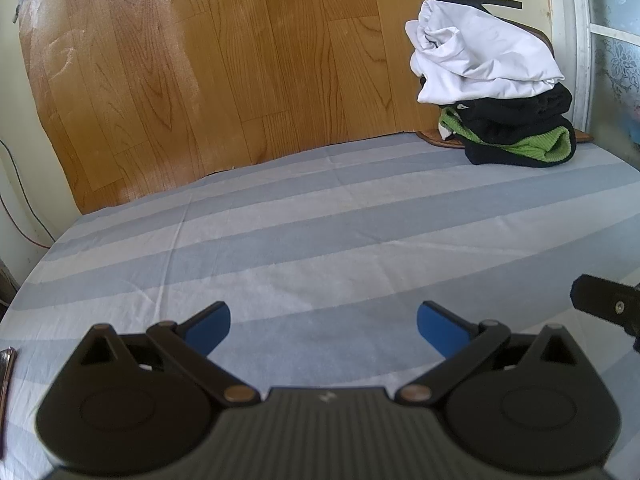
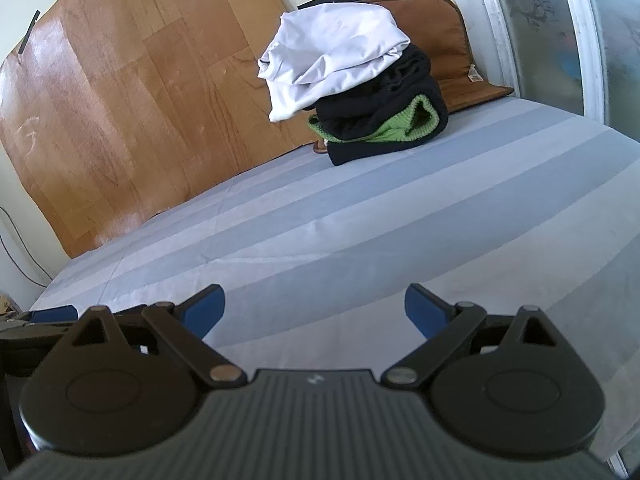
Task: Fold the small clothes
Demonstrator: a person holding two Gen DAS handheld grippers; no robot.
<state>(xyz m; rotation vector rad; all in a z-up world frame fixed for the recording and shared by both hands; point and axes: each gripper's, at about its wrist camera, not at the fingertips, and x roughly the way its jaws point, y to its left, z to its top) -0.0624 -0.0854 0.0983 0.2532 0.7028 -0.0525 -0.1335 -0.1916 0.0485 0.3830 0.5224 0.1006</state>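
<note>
A pile of clothes stands at the far right of the striped bed sheet (image 1: 320, 216). A white garment (image 1: 480, 56) lies on top, crumpled, over black and green knitwear (image 1: 520, 136). The right wrist view shows the same white garment (image 2: 332, 52) over the black and green knitwear (image 2: 384, 120) on the sheet (image 2: 360, 220). My left gripper (image 1: 323, 332) is open and empty, low over the sheet near its front. My right gripper (image 2: 315, 316) is open and empty too, just right of the left one. Both are well short of the pile.
A wood-pattern board (image 1: 224, 64) leans against the wall behind the bed. A brown cushion (image 2: 448, 40) stands behind the pile, next to a white door frame (image 2: 500, 32). A cable (image 1: 24, 220) hangs at the left wall. The right gripper's body (image 1: 608, 304) shows at the left view's right edge.
</note>
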